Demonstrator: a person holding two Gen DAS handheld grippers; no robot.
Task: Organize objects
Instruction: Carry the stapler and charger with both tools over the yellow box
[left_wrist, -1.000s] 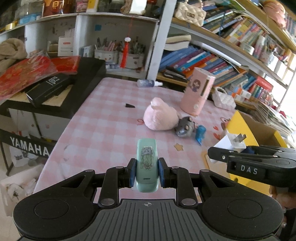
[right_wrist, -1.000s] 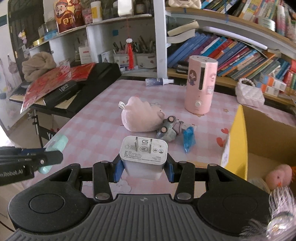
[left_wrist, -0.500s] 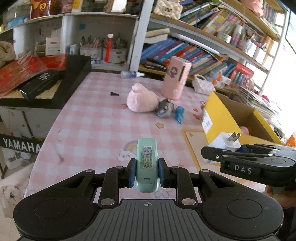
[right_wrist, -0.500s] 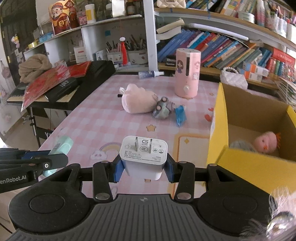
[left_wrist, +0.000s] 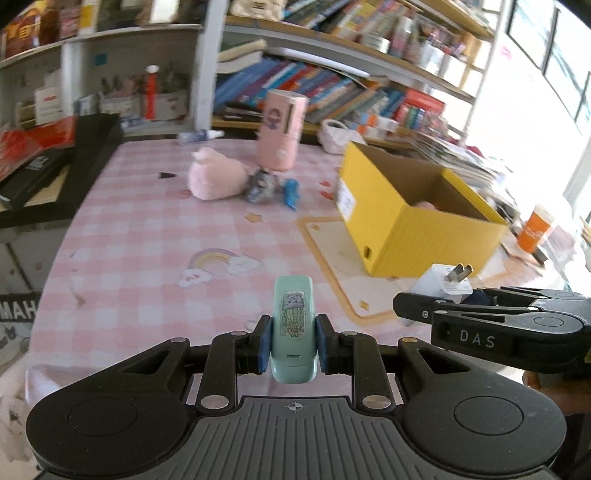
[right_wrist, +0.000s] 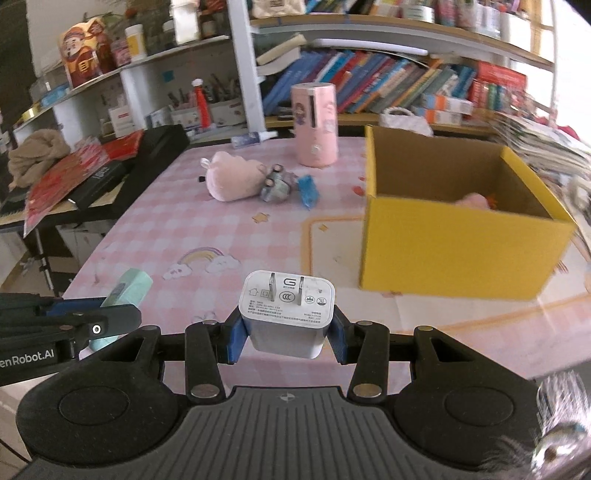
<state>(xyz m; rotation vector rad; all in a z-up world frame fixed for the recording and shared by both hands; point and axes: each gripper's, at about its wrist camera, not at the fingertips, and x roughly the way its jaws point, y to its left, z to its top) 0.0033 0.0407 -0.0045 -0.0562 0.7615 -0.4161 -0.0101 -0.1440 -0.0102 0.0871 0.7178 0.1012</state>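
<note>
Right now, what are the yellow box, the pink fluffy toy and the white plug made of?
The yellow box looks like cardboard: brown matte inside, folded edges. The pink toy seems soft plush fabric, fuzzy and squashy-looking. The white plug, held in the right gripper, looks like smooth hard plastic with a slight shine, and its two prongs look like metal.

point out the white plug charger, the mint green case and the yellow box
white plug charger (right_wrist: 288, 314), right wrist view, its printed face
mint green case (left_wrist: 293, 325), left wrist view, its sticker
yellow cardboard box (right_wrist: 458, 247), right wrist view, front wall
</note>
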